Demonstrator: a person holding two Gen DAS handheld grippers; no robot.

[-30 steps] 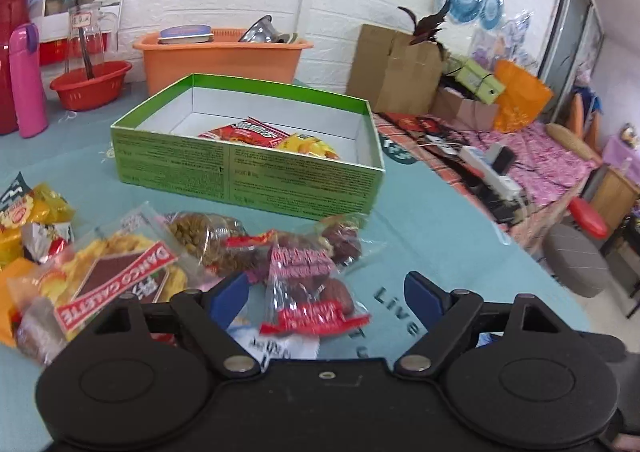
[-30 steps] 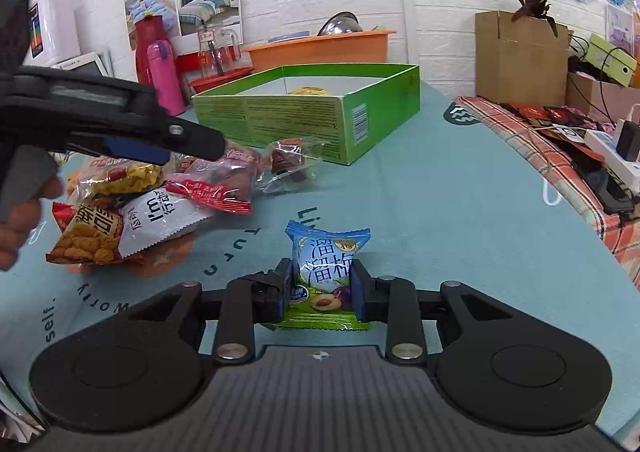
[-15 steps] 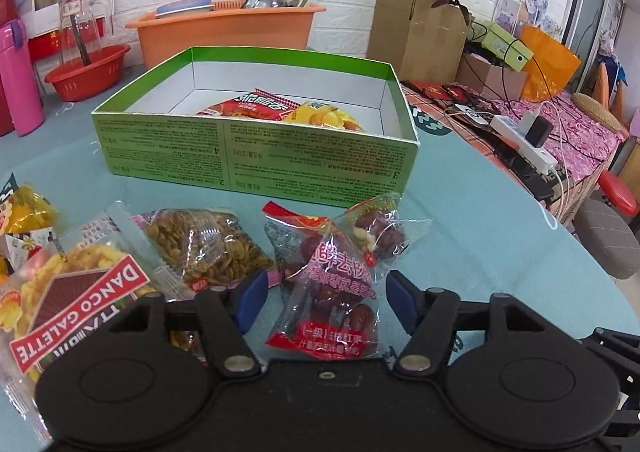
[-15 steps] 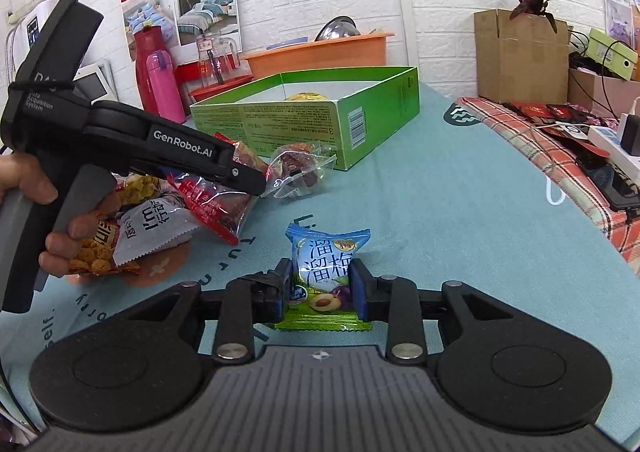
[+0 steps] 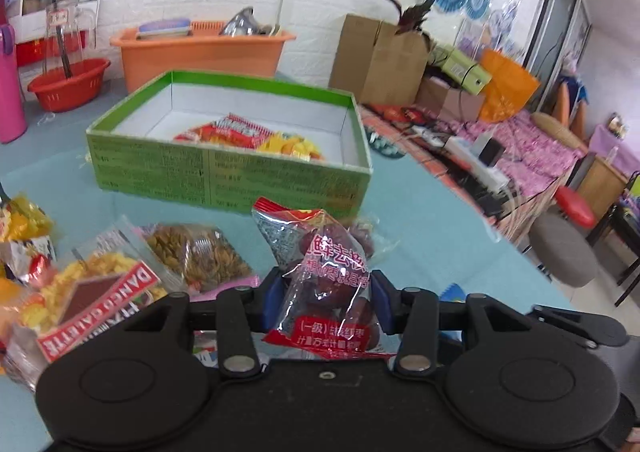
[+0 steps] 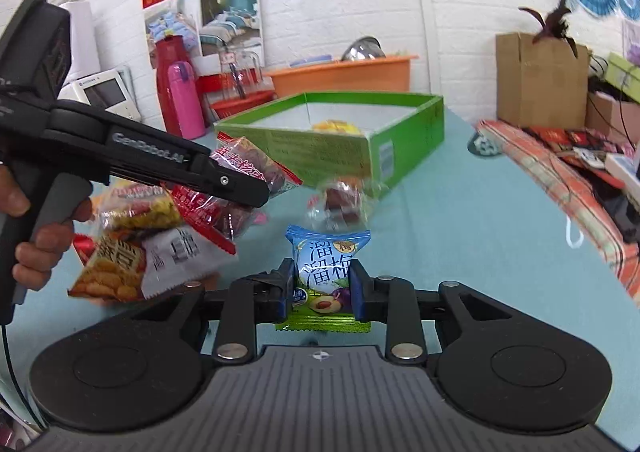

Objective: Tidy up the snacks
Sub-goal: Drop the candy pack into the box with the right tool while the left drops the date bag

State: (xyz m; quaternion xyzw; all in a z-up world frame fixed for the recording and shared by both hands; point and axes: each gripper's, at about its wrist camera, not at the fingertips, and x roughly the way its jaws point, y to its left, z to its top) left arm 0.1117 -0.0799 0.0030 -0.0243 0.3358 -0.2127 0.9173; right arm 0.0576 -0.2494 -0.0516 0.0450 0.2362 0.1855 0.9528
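Note:
My left gripper has its jaws closing, and its blue pads press on a clear packet of red dates. In the right wrist view that date packet hangs off the table in the left gripper, above the snack pile. My right gripper is closing on a blue and green plum candy packet, which lies on the teal tablecloth. The open green box stands beyond, with a red packet and a yellow packet inside.
Loose snacks lie at the left: a Danco Galette packet, a seed packet, and a small clear date packet near the box. An orange basin, red basket and pink bottle stand behind. The table edge runs along the right.
The left gripper's jaws came together on the red date packet and raised it off the pile. The right gripper stayed on the blue packet, barely moving.

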